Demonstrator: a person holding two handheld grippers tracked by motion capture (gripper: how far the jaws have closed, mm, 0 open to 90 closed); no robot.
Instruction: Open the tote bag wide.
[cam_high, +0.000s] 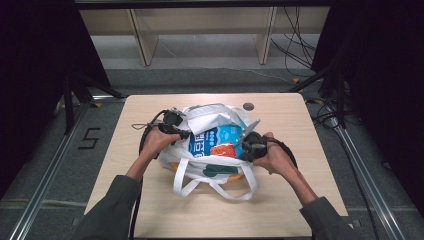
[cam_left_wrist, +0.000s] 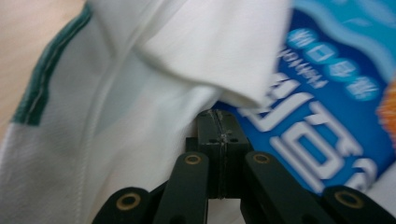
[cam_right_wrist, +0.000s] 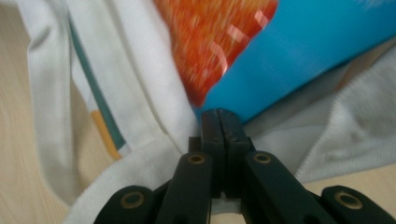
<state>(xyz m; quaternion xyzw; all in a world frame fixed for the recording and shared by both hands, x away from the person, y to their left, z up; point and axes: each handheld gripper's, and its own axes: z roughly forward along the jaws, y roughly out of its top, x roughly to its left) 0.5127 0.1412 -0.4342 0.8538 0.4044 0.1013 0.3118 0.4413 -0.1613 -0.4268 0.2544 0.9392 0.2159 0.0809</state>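
1. Centrally on the wooden table (cam_high: 280, 200) lies a white tote bag (cam_high: 210, 120), mouth up, handles trailing toward the near edge.
2. Inside it a blue snack packet (cam_high: 217, 141) lies flat, long axis running left to right.
3. Left gripper (cam_high: 183, 134), jaws closed, pinches the bag's left rim.
4. Right gripper (cam_high: 243, 147), jaws closed, pinches the right rim.

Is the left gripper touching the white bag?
Touching. In the left gripper view, the left gripper is shut with the white bag's fabric folded over its tip.
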